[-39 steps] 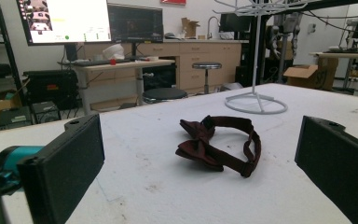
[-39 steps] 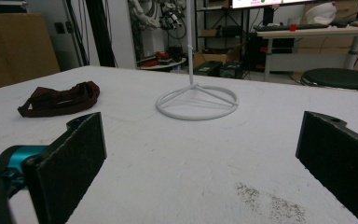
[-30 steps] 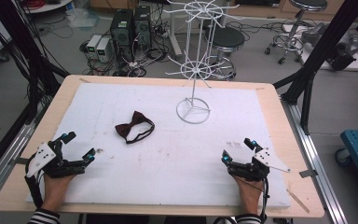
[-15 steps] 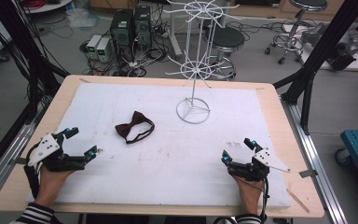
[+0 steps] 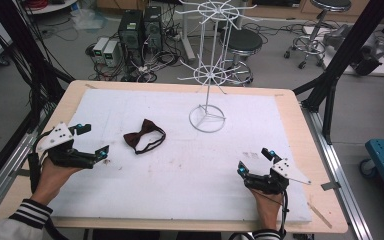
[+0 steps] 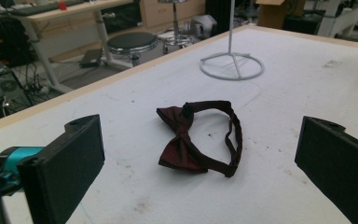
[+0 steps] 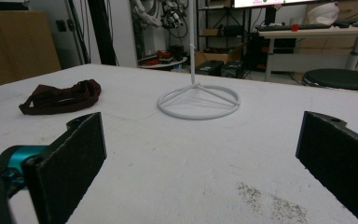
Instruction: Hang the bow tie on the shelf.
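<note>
A dark red bow tie with its strap lies flat on the white mat, left of centre. My left gripper is open just left of it, jaws pointing toward the bow tie, which lies ahead between them. A white wire display stand rises from a ring base at the back centre. Near the front right edge my right gripper stays open on the mat, facing the stand's base with the bow tie far off to its left.
The mat covers a wooden table. Behind the table stand computer cases, cables and stools on the floor. Black frame posts flank the table on both sides. A dark smudge marks the mat near my right gripper.
My left gripper has moved up and right, closer to the bow tie. The right gripper has hardly moved.
</note>
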The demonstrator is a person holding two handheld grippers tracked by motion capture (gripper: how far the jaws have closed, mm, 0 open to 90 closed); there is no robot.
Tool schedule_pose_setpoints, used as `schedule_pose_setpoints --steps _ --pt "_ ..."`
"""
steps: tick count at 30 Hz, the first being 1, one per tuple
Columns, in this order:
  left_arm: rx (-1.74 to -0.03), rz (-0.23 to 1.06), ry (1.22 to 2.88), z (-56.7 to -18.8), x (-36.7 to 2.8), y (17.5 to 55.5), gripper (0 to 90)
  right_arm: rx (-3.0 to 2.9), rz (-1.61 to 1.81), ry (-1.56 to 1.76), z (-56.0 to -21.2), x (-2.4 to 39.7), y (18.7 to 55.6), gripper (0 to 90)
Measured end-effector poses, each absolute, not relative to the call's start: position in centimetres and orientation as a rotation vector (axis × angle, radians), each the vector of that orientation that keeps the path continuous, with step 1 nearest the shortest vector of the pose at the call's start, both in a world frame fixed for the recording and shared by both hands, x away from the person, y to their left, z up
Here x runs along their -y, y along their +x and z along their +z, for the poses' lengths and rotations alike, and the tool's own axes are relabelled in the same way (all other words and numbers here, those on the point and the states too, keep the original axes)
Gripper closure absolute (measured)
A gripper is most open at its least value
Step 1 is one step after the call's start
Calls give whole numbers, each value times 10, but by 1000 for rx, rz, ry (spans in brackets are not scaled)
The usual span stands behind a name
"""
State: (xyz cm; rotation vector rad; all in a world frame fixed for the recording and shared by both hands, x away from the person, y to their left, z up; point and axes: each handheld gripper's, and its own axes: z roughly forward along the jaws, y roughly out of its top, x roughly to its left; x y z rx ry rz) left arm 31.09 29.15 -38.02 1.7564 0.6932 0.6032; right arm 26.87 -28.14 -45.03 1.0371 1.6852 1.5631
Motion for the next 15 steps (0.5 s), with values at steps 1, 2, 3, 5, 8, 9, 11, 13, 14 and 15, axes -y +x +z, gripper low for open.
schedule_pose_setpoints --steps 1,2,3,5,8,9,11,13,14,15 --pt "-692 594 1763 -378 -290 313 17 -1685 1563 1037 -450 281 269 9" --pt "-691 589 1765 -377 -289 316 17 -1684 1563 1033 -450 282 269 9" --pt "-699 576 1770 -376 -288 318 17 -1686 1566 1037 -450 281 269 9" --pt "-698 563 1794 -374 -285 323 17 -1684 1564 1033 -450 282 269 9" --pt "-708 539 1821 -373 -283 330 17 -1684 1566 1035 -450 282 269 9" --pt "-709 531 1837 -373 -281 333 17 -1684 1566 1035 -450 282 269 9" --pt "-706 525 1858 -372 -279 337 17 -1684 1566 1036 -450 282 269 9" --pt "-704 512 1879 -370 -277 341 17 -1681 1565 1034 -450 282 269 9" --pt "-703 508 1894 -369 -276 343 17 -1683 1564 1033 -450 282 269 9" --pt "-700 512 1900 -369 -275 345 17 -1682 1564 1034 -450 282 269 9"
